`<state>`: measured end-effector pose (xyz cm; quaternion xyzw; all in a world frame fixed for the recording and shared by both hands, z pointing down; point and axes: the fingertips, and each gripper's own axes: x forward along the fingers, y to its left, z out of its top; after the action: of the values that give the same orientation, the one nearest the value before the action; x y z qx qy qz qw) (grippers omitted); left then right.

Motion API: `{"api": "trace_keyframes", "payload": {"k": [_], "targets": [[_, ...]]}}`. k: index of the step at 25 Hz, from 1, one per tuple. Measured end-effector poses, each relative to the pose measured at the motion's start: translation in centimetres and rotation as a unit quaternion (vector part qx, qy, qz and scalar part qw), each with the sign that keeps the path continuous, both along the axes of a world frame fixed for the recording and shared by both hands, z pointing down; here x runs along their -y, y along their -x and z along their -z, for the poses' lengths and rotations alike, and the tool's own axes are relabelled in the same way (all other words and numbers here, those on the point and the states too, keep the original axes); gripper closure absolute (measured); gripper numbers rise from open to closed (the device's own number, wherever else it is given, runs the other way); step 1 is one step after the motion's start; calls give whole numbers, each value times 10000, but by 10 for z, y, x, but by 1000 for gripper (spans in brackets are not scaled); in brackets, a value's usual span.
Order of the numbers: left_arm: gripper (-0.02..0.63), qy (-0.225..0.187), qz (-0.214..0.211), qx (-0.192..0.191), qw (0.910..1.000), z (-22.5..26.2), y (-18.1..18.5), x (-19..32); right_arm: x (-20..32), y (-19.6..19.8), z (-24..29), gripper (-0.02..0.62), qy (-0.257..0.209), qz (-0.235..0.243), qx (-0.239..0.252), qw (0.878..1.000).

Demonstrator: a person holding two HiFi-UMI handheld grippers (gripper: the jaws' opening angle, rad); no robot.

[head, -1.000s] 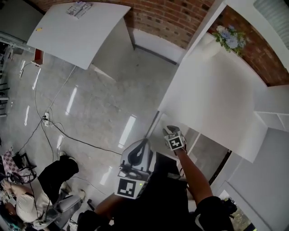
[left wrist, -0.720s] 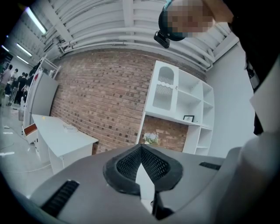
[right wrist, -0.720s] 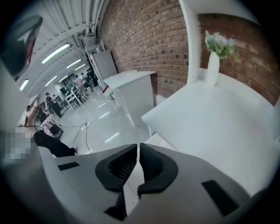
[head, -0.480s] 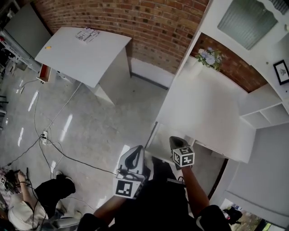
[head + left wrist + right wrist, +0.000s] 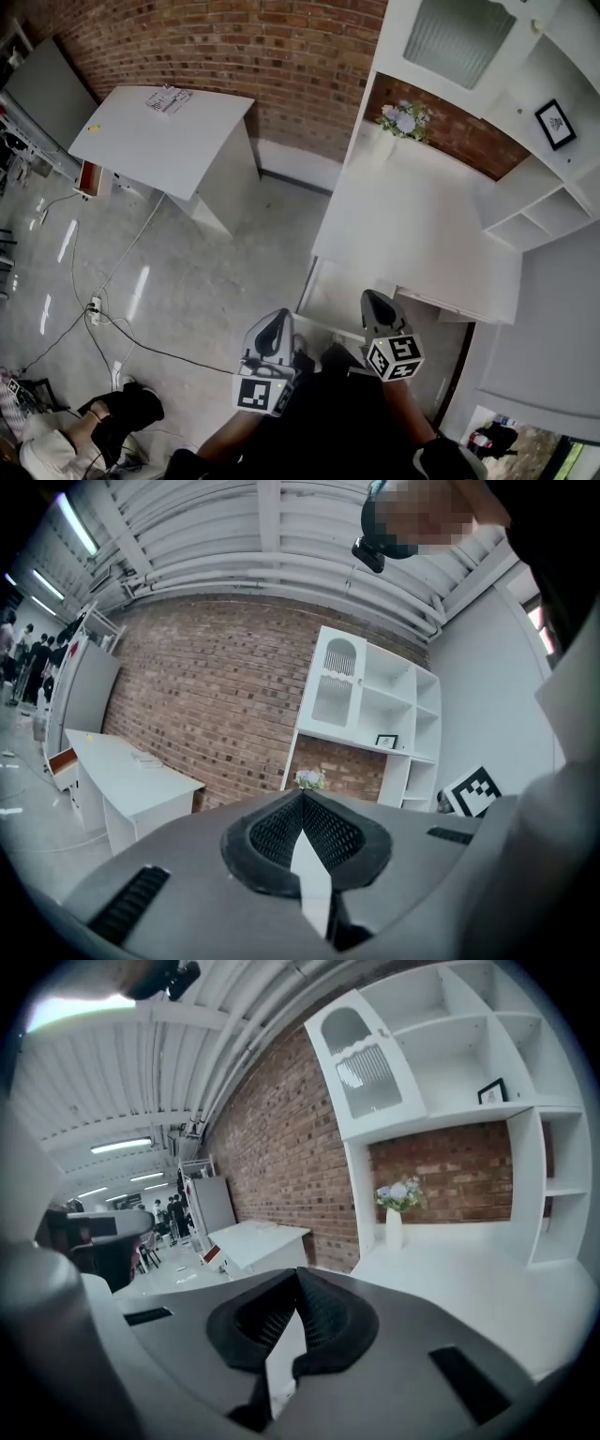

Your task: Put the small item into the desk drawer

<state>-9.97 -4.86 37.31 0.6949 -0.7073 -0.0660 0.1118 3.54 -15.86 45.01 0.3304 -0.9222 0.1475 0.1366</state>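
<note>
**Both grippers shut at the open drawer**

The left hand-held gripper (image 5: 278,321) and the right hand-held gripper (image 5: 373,302) are pressed together, pinching nothing, just off the white worktop (image 5: 412,234). The drawer (image 5: 333,298) juts from its near edge, long axis along it. I cannot make out the small item.

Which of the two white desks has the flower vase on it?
The desk under the white shelves, vase at its back; the freestanding desk to the left holds papers.

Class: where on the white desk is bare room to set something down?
The desk top is bare between the flower vase at its back corner, the shelf unit and its front edge. Only that vase corner is occupied.
</note>
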Motion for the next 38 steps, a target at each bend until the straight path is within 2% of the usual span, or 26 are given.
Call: {"api": "trace_keyframes", "payload": {"k": [7,12,18,26,30,35,38], "targets": [[581,77,106,11,9999,3,-18,12,-12,-21,46,581,-342,41,375,9987],[581,-267,127,177,9994,11,-28,24,-13,-26,63,581,-573,199,496,9969],[581,79,216,85,9997,6,-35,30,-11,-32,66,581,-566,297,568,9963],[581,31,191,266,9995,11,-42,37,-10,-31,68,581,-582,474,570,9955],[581,194,263,201,9993,5,-43,37,-9,-32,68,581,-555,537,587,9953],[581,-90,187,259,9994,10,-47,45,-5,-32,65,581,-529,599,552,9953],[581,40,225,189,9996,7,-48,47,-3,-33,65,581,-561,612,556,9950]]}}
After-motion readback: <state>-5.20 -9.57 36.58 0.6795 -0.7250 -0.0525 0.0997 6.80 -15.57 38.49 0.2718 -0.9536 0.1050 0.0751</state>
